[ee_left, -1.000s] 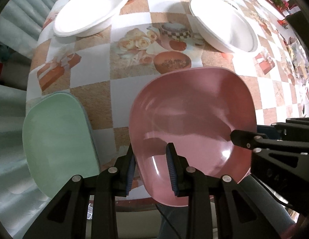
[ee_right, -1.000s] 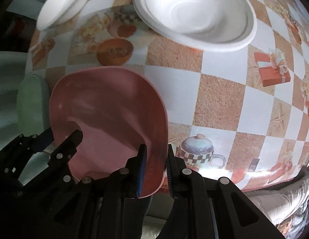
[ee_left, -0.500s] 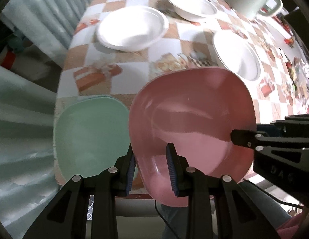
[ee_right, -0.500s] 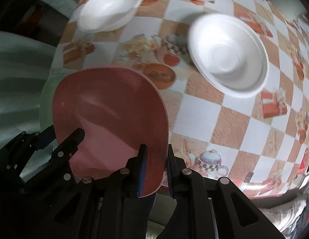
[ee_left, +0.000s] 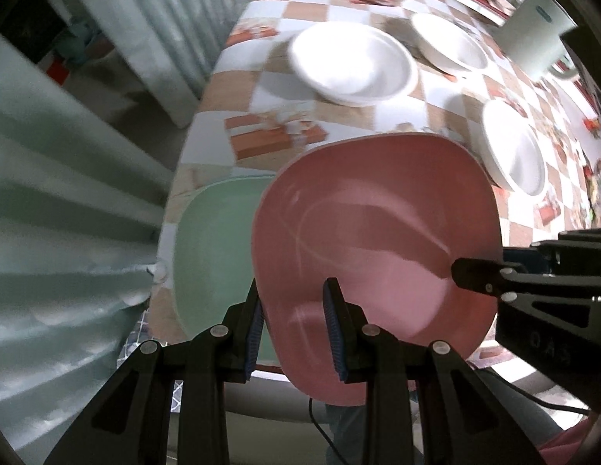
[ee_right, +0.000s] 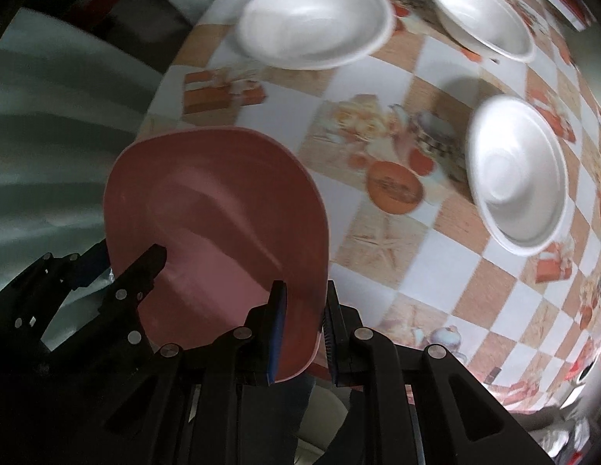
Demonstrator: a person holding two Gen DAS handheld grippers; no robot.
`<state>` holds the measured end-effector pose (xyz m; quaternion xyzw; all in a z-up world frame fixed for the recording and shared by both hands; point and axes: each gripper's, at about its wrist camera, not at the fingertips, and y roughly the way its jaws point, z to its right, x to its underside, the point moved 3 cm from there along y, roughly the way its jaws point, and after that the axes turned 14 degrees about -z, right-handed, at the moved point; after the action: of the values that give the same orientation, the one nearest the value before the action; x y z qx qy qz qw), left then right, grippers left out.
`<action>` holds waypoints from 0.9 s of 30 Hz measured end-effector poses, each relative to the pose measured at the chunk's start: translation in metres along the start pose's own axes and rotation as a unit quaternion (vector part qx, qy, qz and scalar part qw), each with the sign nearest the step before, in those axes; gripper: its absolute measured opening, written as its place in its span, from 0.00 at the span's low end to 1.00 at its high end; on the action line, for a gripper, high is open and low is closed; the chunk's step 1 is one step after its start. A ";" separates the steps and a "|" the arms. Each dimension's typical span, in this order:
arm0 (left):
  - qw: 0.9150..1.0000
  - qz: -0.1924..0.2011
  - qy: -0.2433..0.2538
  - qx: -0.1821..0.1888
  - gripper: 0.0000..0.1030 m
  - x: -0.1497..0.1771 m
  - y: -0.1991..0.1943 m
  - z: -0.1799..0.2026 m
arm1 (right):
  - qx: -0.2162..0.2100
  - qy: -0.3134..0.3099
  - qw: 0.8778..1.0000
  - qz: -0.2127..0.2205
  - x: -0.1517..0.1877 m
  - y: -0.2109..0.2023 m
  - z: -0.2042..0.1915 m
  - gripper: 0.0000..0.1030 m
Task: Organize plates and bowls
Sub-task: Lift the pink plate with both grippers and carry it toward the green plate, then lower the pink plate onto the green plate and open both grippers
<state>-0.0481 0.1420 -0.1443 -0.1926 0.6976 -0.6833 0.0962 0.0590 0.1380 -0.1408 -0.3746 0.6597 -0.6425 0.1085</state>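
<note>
While both claws share the load, the pink plate (ee_left: 374,240) hangs above the near edge of the table (ee_left: 381,116), clear of the checked cloth. The left claw (ee_left: 294,325) is clamped on the plate's near-left rim, one blue pad above it and one below. The right claw (ee_right: 302,329) is closed on the near-right rim in the same way; in the left view its black fingers reach in from the right side.

What the next move seems to turn on is the green plate (ee_left: 215,255). It lies flat at the table's near-left corner, just to the left of the pink one and lower, and the pink plate's left edge already overlaps its right side as seen from the left claw. So the carry would go leftward and down, and the left claw is the nearer of the two to that corner. From the right claw the green plate is hidden behind the pink one, so I cannot judge the gap from that side.

Three white bowls sit further back: one (ee_left: 352,64) toward the left edge, one (ee_left: 449,44) behind it, and one (ee_left: 513,147) toward the right. None stands in the way of that corner.
</note>
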 end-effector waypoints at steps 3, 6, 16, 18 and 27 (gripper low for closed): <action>1.000 -0.001 -0.015 -0.003 0.31 0.002 0.000 -0.013 | -0.001 -0.013 1.000 -0.005 -0.005 0.003 -0.014 0.20; 1.000 -0.002 -0.024 -0.006 0.31 0.002 0.001 -0.023 | -0.004 -0.021 1.000 -0.011 -0.010 0.004 -0.021 0.20; 0.999 -0.005 -0.044 -0.015 0.31 -0.002 0.005 -0.051 | -0.015 -0.037 0.998 -0.041 -0.027 0.023 -0.050 0.20; 0.999 -0.005 -0.045 -0.017 0.31 -0.004 0.007 -0.054 | -0.015 -0.039 0.998 -0.045 -0.030 0.027 -0.053 0.19; 0.999 -0.014 -0.047 -0.022 0.31 -0.009 0.018 -0.065 | -0.014 -0.041 0.997 -0.061 -0.039 0.041 -0.064 0.20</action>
<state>-0.0679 0.2047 -0.1602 -0.2366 0.7043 -0.6594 0.1148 0.0314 0.2073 -0.1827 -0.4417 0.6397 -0.6224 0.0905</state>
